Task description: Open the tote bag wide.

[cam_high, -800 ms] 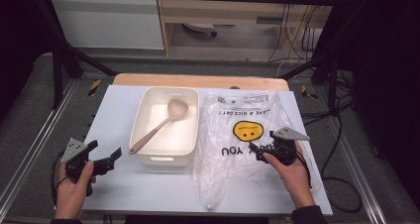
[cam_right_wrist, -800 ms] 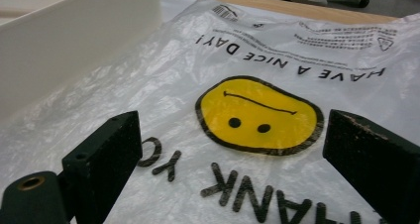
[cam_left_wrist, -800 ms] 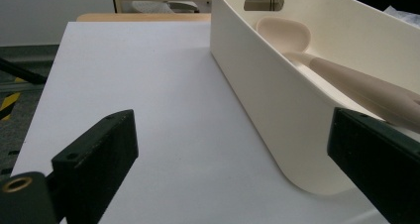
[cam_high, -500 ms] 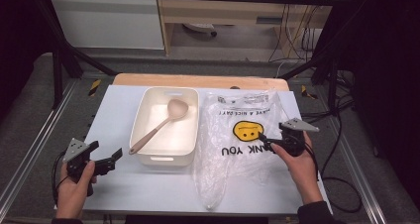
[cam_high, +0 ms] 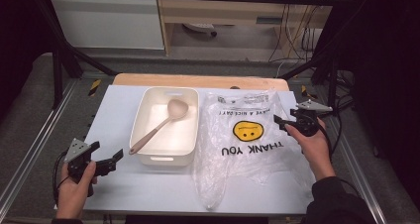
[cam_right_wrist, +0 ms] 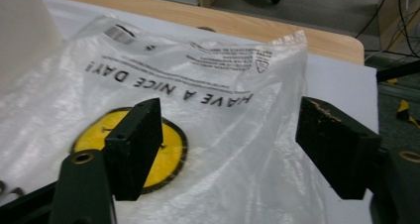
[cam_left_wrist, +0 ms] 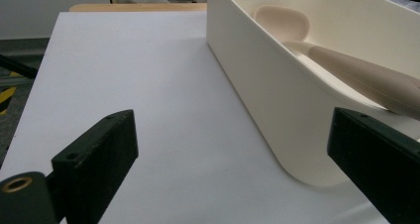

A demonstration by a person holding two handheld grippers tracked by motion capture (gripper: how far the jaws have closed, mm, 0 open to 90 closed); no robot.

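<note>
Crinkly clear plastic bag point(cam_high: 245, 135) under gaping right gripper point(cam_right_wrist: 230, 144); left gripper point(cam_left_wrist: 233, 149) agape beside smooth tub point(cam_left_wrist: 277, 85); spoon handle point(cam_left_wrist: 366, 78) cut off.

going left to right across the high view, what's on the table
left gripper → white tub holding the spoon → plastic bag → right gripper
</note>
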